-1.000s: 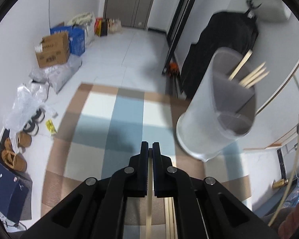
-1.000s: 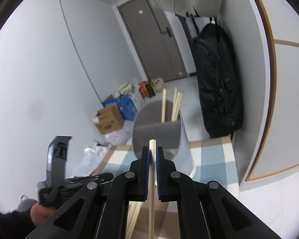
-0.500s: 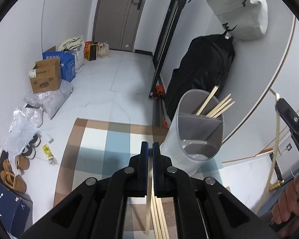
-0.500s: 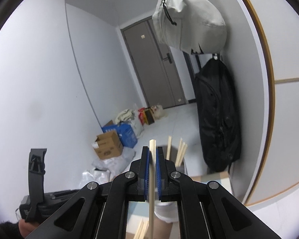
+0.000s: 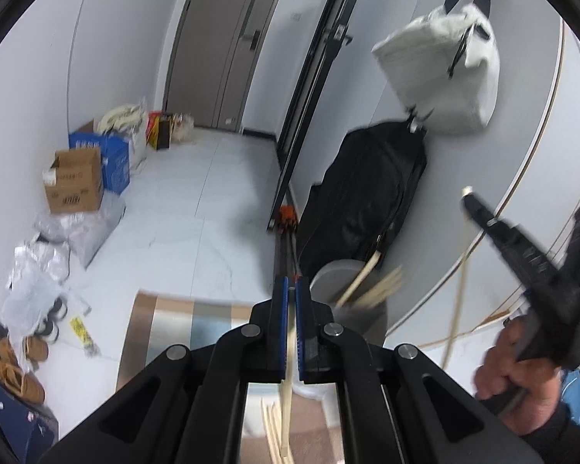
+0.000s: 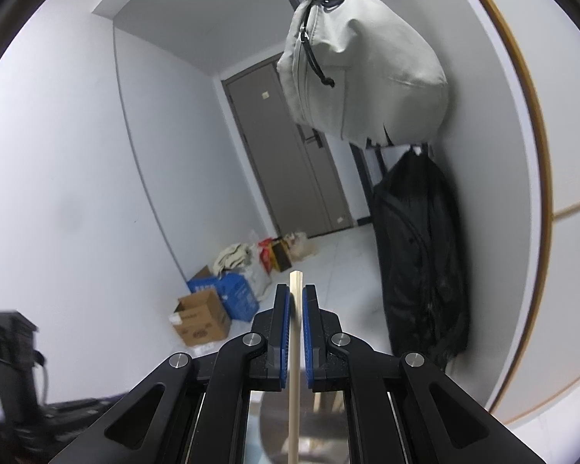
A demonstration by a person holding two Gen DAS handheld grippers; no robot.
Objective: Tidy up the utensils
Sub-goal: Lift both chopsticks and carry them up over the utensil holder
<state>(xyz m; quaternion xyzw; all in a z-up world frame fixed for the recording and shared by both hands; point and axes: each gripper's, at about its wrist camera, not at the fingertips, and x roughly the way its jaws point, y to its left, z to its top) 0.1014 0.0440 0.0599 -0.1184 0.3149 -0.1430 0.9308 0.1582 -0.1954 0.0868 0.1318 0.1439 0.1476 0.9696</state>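
Each claw pinches one wooden chopstick, the left gripper (image 5: pixel 289 290) and its chopstick (image 5: pixel 286 382) just beside the grey holder (image 5: pixel 340 282), the right gripper (image 6: pixel 295 290) clamping another stick (image 6: pixel 294 355)

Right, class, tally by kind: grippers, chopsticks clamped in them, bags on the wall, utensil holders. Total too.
Grippers: 2, left gripper, right gripper.
Clamped chopsticks: 2, left chopstick, right chopstick.
Wall bags: 2, grey bag, black bag.
Utensil holders: 1, grey holder.
Total: 7.

Print on the cardboard box (image 5: pixel 73 181) is too blurred to read.
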